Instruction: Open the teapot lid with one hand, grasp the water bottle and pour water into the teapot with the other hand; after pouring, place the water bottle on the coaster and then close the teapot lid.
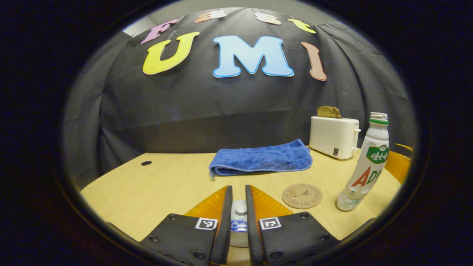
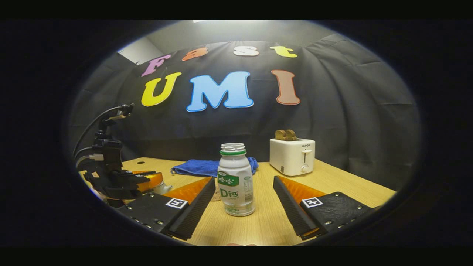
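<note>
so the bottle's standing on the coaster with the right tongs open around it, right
Not quite: the bottle stands on the bare table beside the coaster, as the left gripper view shows. The right tongs are indeed open around it.

A folded blue towel (image 1: 261,158) lies on the wooden table (image 1: 147,188), near the back edge. Just to its right stands a white toaster (image 1: 334,137) with two slices of bread (image 1: 328,112) sticking up from its slots. The table has a small dark hole (image 1: 146,163) at the left.

Tongs (image 1: 239,192), square coded markers, screws, cables
</note>
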A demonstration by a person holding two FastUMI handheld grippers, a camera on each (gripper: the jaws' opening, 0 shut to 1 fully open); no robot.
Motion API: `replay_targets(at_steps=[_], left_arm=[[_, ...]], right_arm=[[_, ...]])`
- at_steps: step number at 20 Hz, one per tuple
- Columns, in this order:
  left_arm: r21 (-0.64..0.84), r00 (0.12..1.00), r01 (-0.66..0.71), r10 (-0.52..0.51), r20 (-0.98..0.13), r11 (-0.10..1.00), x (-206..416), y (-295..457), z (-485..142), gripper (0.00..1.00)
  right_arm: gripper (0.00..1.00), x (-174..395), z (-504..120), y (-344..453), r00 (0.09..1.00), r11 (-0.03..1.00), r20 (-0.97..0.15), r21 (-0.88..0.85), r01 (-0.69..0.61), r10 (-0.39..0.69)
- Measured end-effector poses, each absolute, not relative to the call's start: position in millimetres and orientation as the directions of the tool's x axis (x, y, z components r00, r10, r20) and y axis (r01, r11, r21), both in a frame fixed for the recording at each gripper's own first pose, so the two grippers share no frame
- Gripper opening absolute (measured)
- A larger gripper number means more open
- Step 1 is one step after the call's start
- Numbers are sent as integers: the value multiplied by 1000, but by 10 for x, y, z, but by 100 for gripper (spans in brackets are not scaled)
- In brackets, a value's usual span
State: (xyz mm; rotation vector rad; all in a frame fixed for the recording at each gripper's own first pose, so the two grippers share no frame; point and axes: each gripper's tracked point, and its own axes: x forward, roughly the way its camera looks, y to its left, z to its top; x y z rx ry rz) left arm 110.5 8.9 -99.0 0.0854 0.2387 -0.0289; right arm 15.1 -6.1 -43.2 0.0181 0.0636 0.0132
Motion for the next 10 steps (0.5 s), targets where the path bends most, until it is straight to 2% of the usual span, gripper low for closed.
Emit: replay_targets(at_steps=[1,2,3,4,7,8,10], left_arm=[[95,971,41,-17,-240,995,1112,78,-983,24],[103,970,41,-15,-241,994,1108,80,-983,23],[106,971,42,-15,-240,994,1114,83,-971,17],[109,970,46,-18,-241,993,1114,81,-982,19],[94,972,56,-33,-235,994,1120,85,-940,12],[82,973,54,-34,-227,995,1100,100,-919,16],[65,978,52,-38,-204,997,1077,121,-813,16]], right_arm=[[96,148,-437,-66,998,1000,-64,18,-12,13],[96,151,-440,-71,998,1000,-66,18,-10,11],[96,147,-449,-78,998,1000,-66,18,-9,10],[96,150,-441,-83,998,1000,-66,19,-7,8],[96,158,-458,-82,998,1000,-67,18,-9,10],[96,158,-465,-77,997,1000,-70,18,-11,12],[96,155,-476,-63,997,1000,-73,20,-18,19]])
